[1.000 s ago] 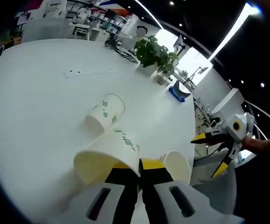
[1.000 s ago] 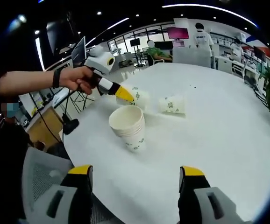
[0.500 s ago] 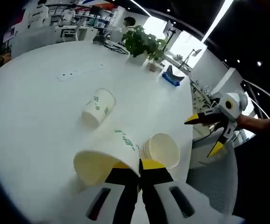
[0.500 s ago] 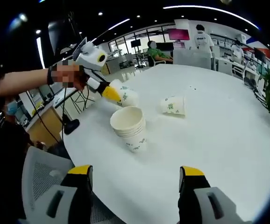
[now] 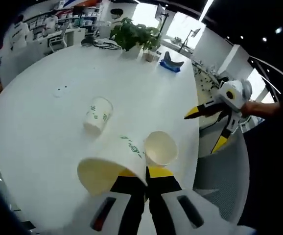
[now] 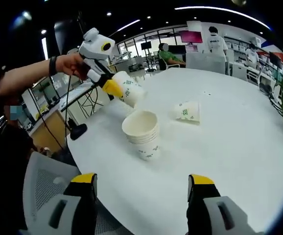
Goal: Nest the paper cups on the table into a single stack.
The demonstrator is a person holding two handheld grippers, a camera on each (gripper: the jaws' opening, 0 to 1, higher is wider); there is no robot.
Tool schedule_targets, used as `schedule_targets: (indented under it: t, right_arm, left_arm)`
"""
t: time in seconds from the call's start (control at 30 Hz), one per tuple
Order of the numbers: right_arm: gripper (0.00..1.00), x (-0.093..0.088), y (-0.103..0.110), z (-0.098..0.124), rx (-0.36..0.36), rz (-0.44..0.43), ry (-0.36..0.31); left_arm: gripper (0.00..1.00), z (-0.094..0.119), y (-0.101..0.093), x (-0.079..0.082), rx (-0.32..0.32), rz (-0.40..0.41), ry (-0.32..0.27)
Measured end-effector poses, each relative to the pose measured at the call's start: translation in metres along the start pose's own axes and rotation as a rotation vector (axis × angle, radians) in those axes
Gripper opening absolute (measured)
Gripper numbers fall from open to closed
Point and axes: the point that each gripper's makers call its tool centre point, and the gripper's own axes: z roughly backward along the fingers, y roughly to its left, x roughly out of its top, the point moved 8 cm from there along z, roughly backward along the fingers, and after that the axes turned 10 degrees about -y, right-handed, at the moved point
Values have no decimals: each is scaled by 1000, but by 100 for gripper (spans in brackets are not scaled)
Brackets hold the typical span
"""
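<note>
My left gripper (image 5: pixel 144 175) is shut on the rim of a white paper cup (image 5: pixel 111 165) with green print, held on its side in the air. The right gripper view has that left gripper (image 6: pixel 110 87) and its cup (image 6: pixel 129 90) up and to the left of the upright stack of nested cups (image 6: pixel 143 133), not touching it. The same stack (image 5: pixel 160 148) stands just beyond the held cup in the left gripper view. One more cup (image 5: pixel 97 115) (image 6: pixel 188 111) lies on its side on the white round table (image 5: pixel 43 132). My right gripper (image 6: pixel 142 180) is open near the table's edge and holds nothing; it also shows as the right gripper (image 5: pixel 206 129).
A potted plant (image 5: pixel 134 34) and a blue object (image 5: pixel 172 62) sit at the table's far side. A grey chair (image 6: pixel 43 191) stands beside the table edge below the right gripper. A person's hand (image 6: pixel 70 63) grips the left tool. Desks and people fill the room behind.
The left gripper has carried its cup upward and toward the stack. The right gripper stays open and almost still. The cup lying on the table has not moved.
</note>
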Motion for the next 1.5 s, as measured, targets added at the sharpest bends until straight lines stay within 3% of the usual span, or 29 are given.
schedule_targets:
  t: [0.2, 0.3, 0.57, 1.13, 1.5]
  right_arm:
    - [76, -2, 0, -2, 8, 5, -1]
    - [76, -3, -1, -4, 9, 4, -4]
    - [76, 0, 4, -2, 9, 0, -23]
    - [76, -1, 6, 1, 6, -12, -42]
    - [76, -6, 4, 6, -3, -24, -47]
  left_arm:
    - [0, 3, -19, 17, -6, -88, 49]
    - [0, 2, -16, 17, -14, -122, 73]
    - [0, -10, -38, 22, -64, -230, 184]
    - [0, -35, -63, 28, -115, -356, 320]
    - [0, -45, -64, 24, -127, -403, 392]
